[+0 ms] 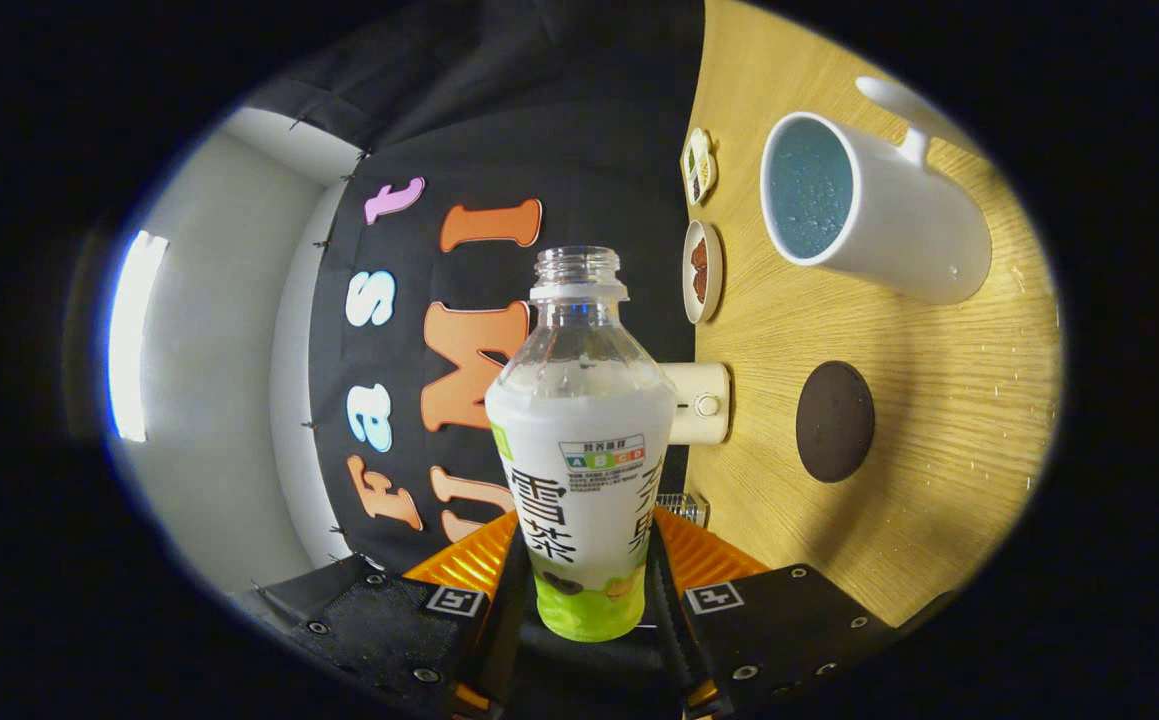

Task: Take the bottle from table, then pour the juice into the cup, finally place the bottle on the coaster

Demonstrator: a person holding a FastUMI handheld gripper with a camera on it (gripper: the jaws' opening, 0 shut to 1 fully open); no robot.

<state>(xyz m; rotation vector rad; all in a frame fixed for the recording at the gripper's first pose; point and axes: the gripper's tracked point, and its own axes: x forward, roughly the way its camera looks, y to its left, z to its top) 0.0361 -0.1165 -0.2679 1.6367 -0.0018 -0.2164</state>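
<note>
Gripper [584,590] fingers clamp the uncapped bottle [581,450] low on its body, neck pointing straight ahead (view rolled sideways), with the dark coaster [835,421] then the white cup [869,205] beyond on the worktop [939,480].

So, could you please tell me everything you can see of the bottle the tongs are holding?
The bottle is clear plastic with a threaded neck and no cap. A white printed sleeve with a green base wraps its lower body; the shoulder is transparent. It sits between the fingers of the tongs, which press on its lower sides, one finger each side. The view is rolled, so the wooden table stands on edge beside it. The mug and dark coaster lie beyond, untouched.
</note>
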